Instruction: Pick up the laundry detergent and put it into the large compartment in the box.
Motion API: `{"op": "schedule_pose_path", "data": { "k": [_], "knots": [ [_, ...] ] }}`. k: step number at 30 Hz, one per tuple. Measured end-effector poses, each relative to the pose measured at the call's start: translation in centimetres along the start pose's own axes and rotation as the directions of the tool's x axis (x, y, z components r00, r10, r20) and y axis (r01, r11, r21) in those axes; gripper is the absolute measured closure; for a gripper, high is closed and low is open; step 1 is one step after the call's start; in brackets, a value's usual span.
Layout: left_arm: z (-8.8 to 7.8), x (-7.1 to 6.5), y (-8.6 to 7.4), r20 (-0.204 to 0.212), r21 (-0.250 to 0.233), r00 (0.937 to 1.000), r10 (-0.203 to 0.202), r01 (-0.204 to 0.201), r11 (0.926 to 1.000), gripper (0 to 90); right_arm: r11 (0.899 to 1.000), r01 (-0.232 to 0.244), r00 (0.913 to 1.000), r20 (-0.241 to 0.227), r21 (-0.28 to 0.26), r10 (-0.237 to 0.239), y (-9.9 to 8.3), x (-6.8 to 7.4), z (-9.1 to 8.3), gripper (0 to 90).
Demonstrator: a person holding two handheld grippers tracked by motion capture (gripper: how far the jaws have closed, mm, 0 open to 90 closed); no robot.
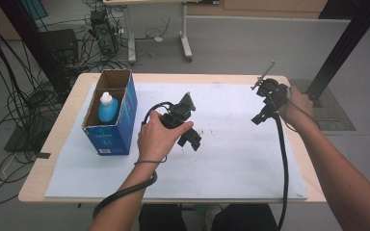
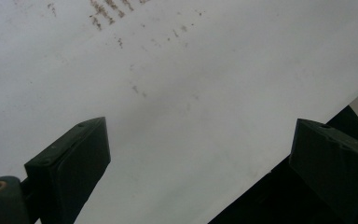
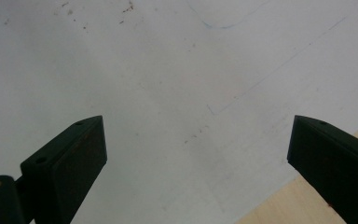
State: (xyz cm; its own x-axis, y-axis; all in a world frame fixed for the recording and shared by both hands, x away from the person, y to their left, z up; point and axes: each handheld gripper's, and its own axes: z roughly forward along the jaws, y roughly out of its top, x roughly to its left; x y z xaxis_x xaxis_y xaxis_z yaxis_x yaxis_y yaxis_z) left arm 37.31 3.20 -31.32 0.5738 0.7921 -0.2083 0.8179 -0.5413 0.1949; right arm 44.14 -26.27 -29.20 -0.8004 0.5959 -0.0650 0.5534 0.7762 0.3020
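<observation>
A blue cardboard box (image 1: 112, 120) stands open-topped at the left of the table, with a blue bottle with a white cap (image 1: 107, 107) upright inside it. My left gripper (image 1: 191, 138) hovers over the white sheet (image 1: 231, 154) just right of the box, jaws wide apart and empty. In the left gripper view the left gripper (image 2: 200, 154) faces bare white sheet with brown specks. My right gripper (image 1: 260, 117) is held near the table's far right, jaws apart. In the right gripper view the right gripper (image 3: 196, 154) looks at the sheet and a wooden table corner (image 3: 307, 205).
The wooden table (image 1: 58, 139) is covered by the white sheet. Cables trail from both grippers to the front edge. Beyond the table lie floor cables, a black post (image 1: 347, 43) at far right and another table's legs (image 1: 185, 38).
</observation>
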Motion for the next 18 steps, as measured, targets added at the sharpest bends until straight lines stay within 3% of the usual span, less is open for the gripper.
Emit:
{"op": "schedule_pose_path", "data": {
  "k": [18],
  "knots": [
    [-0.05, 0.11, -0.15, 0.013, 0.002, 0.9999, -0.001, 0.001, 1.0, 5.4, 1.0, 0.004, 1.0, 0.008, 0.006, -0.004, 0.01, 0.24, -0.15, 4.3]
  ]
}}
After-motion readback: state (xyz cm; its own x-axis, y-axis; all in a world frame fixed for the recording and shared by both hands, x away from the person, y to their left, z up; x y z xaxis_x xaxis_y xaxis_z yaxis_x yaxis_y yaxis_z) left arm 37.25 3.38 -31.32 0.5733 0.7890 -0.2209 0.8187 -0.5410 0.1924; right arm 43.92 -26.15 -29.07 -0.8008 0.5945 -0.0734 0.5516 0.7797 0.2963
